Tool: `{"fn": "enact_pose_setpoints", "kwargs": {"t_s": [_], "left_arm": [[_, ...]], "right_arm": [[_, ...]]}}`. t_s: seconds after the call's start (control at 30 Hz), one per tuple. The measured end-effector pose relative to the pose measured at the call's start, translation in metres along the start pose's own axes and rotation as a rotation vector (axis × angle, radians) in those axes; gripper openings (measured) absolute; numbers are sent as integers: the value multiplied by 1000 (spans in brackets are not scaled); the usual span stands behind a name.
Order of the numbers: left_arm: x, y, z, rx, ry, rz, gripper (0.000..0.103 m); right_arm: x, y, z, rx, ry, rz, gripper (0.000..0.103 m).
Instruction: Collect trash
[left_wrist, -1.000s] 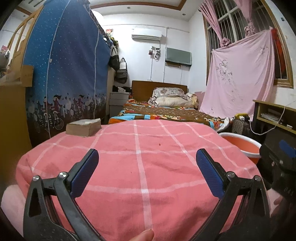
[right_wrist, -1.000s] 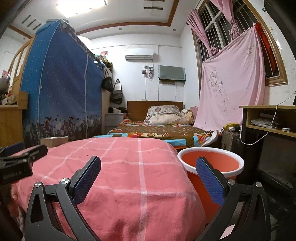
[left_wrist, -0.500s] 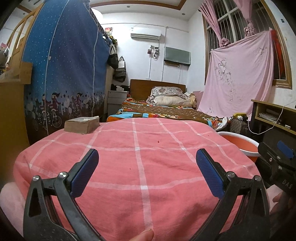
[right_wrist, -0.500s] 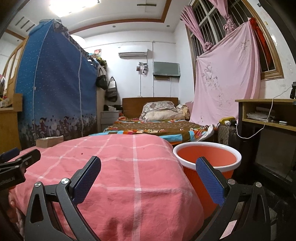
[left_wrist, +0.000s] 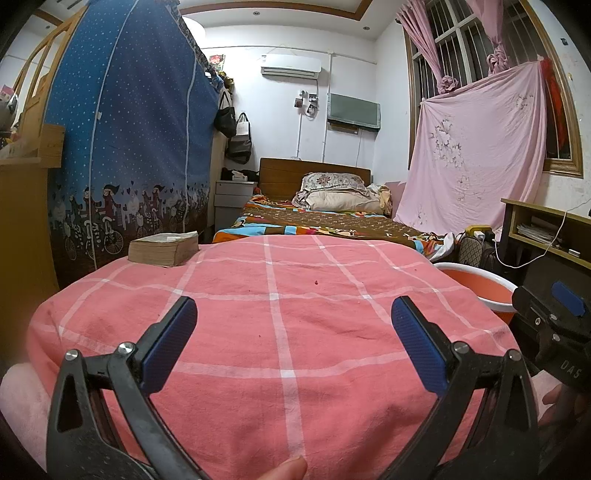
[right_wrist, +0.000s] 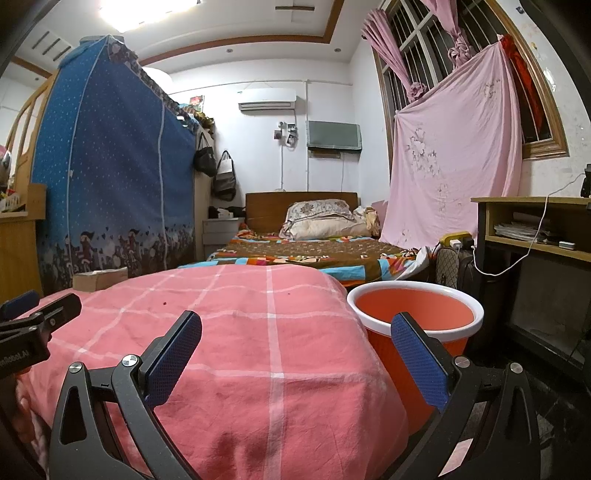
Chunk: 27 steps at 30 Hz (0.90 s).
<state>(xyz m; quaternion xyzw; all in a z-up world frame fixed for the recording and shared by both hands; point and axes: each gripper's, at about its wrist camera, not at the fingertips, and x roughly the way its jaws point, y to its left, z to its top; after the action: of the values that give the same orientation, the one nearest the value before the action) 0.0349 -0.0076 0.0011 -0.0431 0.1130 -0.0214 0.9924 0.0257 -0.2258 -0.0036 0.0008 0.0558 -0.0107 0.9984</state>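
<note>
Hovering low over a tabletop (left_wrist: 295, 332) draped in a pink checked cloth, both sets of tongs stand wide apart and hold nothing. The left tongs (left_wrist: 293, 345) face straight down the cloth; the right tongs (right_wrist: 295, 354) sit off its right corner, half over the orange bucket (right_wrist: 415, 306) that stands on the floor touching the hanging cloth.

No obvious trash shows. The only candidates are a few tiny dark red specks (left_wrist: 316, 283) scattered on the cloth, well apart from either pair of tongs, and a thick worn book (left_wrist: 164, 248) at the far left corner, which looks more like a belonging than rubbish. If the specks are the target, I judge them weightless crumbs, too small to pinch cleanly; the pads would need to close right at cloth level, and the soft fabric may bunch up between them. The bucket, the likely receptacle, looks like light, stiff plastic.

The left view shows the book's page edges and cover plainly, a fingertip (left_wrist: 284, 470) at the bottom edge, and only a sliver of the bucket rim behind the other tongs. The right view shows the bucket's whole mouth, apparently empty, and the floor beside it, but hides most of the book behind the cloth's rise.
</note>
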Motion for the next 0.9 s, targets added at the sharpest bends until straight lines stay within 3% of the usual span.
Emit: {"fn": "enact_pose_setpoints", "kwargs": {"t_s": [0.9], "left_arm": [[-2,0,0,5,-3,3,89]], "right_arm": [[0,1,0,1,2,0,103]]}}
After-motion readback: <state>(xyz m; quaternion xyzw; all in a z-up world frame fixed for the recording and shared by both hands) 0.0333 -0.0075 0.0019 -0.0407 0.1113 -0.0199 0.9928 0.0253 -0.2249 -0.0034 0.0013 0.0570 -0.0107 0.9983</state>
